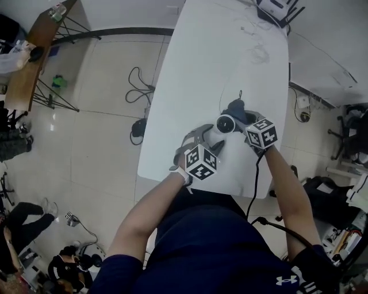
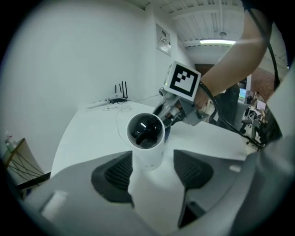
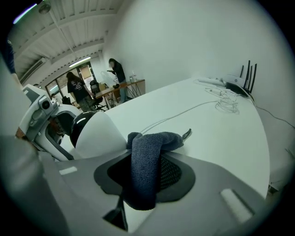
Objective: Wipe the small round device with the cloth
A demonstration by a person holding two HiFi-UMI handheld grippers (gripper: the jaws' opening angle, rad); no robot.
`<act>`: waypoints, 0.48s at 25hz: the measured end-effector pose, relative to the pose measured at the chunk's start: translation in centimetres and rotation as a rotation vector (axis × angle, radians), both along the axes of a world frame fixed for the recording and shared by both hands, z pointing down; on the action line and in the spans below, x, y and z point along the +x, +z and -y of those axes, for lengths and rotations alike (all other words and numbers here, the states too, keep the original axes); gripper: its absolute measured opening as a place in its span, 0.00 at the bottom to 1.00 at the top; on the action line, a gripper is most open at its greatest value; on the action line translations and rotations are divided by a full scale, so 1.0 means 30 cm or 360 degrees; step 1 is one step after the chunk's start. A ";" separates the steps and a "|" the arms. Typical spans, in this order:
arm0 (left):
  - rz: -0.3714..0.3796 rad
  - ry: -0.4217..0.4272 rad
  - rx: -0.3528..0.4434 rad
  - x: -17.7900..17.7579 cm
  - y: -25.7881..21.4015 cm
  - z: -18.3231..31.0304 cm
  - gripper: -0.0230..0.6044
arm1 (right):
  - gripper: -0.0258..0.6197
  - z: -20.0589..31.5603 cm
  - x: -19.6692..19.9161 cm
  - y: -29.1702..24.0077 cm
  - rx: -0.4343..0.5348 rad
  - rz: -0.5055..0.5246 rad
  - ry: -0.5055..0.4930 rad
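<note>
The small round device [image 1: 225,123], a white cylinder with a black dome, is tilted over the near part of the white table [image 1: 201,57]. My left gripper [image 1: 214,138] is shut on its lower body. In the left gripper view the device [image 2: 145,133] rises from between the pads [image 2: 115,177], its dome facing the camera. My right gripper [image 1: 242,123] is shut on a dark blue cloth [image 1: 237,108]. In the right gripper view the cloth [image 3: 147,161] hangs folded between the jaws, right beside the device's white side [image 3: 94,133]; whether they touch I cannot tell.
A black router with antennas [image 1: 276,11] [image 3: 242,78] and a loose white cable [image 1: 259,54] [image 3: 226,101] lie at the table's far end. The table's near edge [image 1: 201,189] runs just behind my grippers. People stand by desks in the background [image 3: 115,73].
</note>
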State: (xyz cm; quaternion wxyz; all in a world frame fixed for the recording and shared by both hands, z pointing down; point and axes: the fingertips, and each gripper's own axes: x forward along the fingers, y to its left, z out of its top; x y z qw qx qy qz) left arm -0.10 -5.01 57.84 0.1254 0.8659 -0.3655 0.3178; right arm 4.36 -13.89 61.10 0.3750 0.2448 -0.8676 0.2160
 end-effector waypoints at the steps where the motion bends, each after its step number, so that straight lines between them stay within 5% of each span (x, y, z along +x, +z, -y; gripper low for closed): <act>1: 0.0001 -0.0005 -0.0001 -0.001 0.001 0.001 0.48 | 0.24 -0.001 0.001 0.010 0.0032 -0.0028 0.0001; 5: 0.0026 -0.0029 -0.0018 -0.011 0.020 0.006 0.48 | 0.24 0.011 0.005 -0.014 0.0317 -0.0255 -0.0174; 7: 0.0024 -0.0052 -0.0015 -0.014 0.016 0.016 0.48 | 0.24 0.050 -0.006 -0.107 0.0424 -0.0237 -0.0254; 10: 0.0011 -0.0087 -0.0009 -0.015 0.004 0.030 0.48 | 0.24 0.084 -0.077 -0.293 0.0351 0.0007 -0.0429; 12: -0.0001 -0.0103 -0.0009 -0.011 -0.002 0.030 0.48 | 0.24 0.027 -0.154 -0.399 0.0200 0.0126 -0.0716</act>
